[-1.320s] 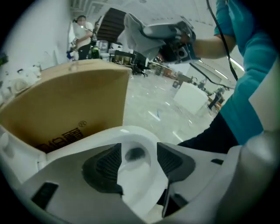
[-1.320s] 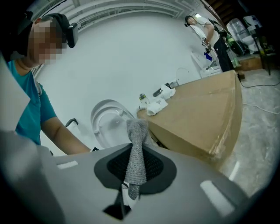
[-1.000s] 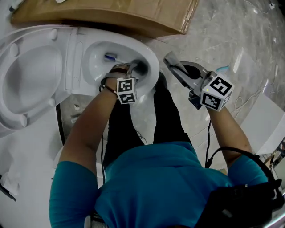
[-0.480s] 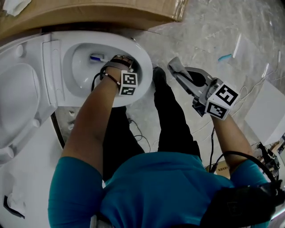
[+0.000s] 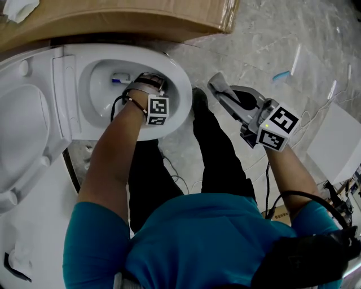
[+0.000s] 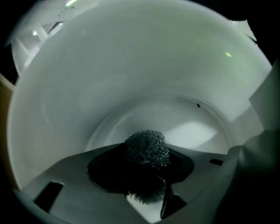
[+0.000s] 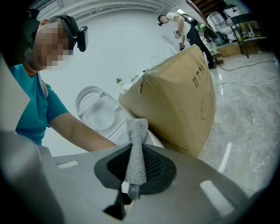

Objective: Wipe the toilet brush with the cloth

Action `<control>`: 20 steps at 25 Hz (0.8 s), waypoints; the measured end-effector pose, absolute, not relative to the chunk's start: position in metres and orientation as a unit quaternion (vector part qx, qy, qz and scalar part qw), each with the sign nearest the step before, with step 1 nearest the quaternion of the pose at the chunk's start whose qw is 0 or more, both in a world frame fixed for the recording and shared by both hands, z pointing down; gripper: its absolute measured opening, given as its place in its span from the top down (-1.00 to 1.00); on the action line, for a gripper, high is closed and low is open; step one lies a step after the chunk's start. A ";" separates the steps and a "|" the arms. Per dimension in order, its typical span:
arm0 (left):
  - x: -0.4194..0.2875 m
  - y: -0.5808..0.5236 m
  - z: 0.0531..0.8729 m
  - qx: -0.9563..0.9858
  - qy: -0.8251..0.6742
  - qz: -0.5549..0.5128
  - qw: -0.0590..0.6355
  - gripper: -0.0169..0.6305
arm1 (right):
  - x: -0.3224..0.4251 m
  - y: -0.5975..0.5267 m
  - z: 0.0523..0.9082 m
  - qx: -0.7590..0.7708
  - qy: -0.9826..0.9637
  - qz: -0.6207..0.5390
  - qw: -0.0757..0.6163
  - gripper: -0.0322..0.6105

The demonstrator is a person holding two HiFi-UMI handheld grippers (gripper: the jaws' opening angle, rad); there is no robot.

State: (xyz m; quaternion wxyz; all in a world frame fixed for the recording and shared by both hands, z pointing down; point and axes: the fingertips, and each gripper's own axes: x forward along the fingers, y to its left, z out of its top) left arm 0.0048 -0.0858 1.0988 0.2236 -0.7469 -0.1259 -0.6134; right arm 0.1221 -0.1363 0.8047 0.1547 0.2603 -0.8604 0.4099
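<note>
In the head view, my left gripper (image 5: 148, 82) reaches down into the white toilet bowl (image 5: 177, 70). A blue and white piece of the toilet brush (image 5: 119, 78) lies just left of it. The left gripper view shows the dark bristly brush head (image 6: 147, 148) between the jaws of the left gripper (image 6: 145, 183). These jaws have just been closing and now press on the bristles. My right gripper (image 5: 227, 93) hangs over the floor right of the bowl. It is shut on a grey knitted cloth (image 7: 136, 148), which sticks up from its jaws (image 5: 218, 82).
A large cardboard box (image 5: 113, 17) stands behind the toilet. The raised seat and lid (image 5: 22, 130) lie at left. The person's dark legs (image 5: 217, 152) stand by the bowl. Cables (image 5: 316, 121) run over the marble floor beside a white box (image 5: 338, 147).
My left gripper has gone deeper into the bowl, rolled, and closed around the brush head. The right gripper with the cloth has sunk a little.
</note>
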 end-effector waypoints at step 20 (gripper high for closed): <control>-0.094 -0.202 0.775 -0.835 0.324 -0.445 -0.015 0.40 | 0.073 -0.164 0.647 0.234 -0.896 0.348 0.145 0.84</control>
